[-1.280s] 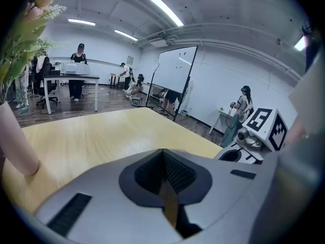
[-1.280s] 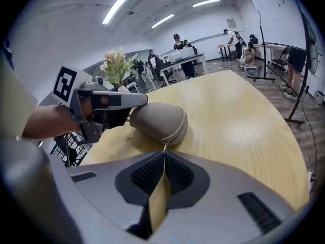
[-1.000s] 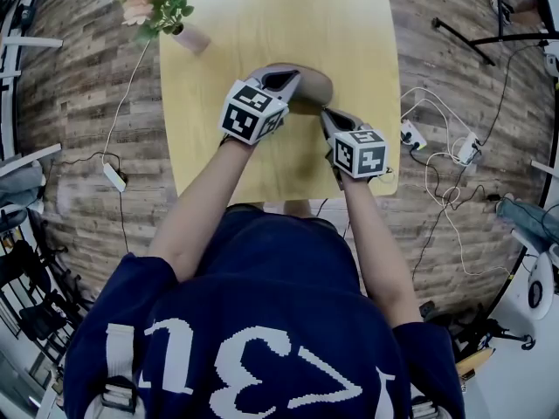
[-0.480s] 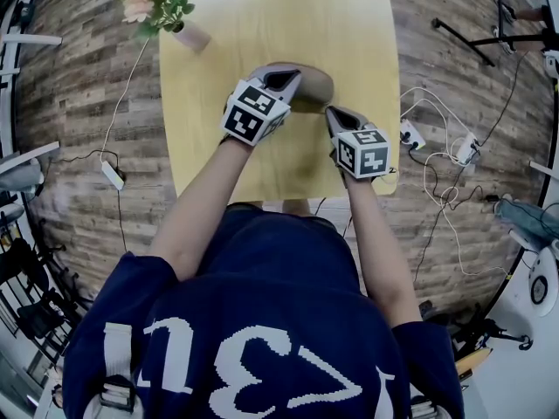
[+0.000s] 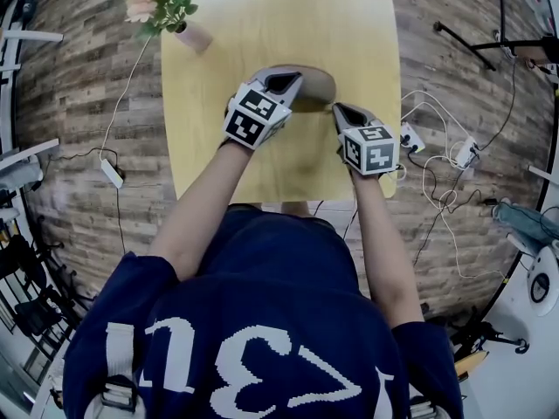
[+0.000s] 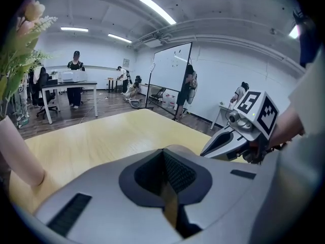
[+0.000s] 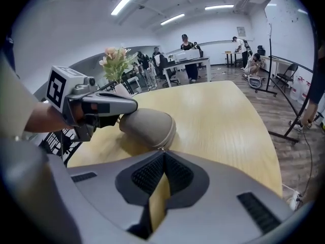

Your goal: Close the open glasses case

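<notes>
The glasses case [image 7: 147, 126] already looks shut, lying just ahead of the right gripper [image 7: 162, 151], whose fingers are closed, and under the tips of the left gripper [image 7: 133, 105], also closed and empty, so little seems left.

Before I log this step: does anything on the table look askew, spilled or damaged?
Nothing stands out. The glasses case lies flat on the table, its seam looking shut, and the flower vase stands near a corner, with nothing spilled.
</notes>
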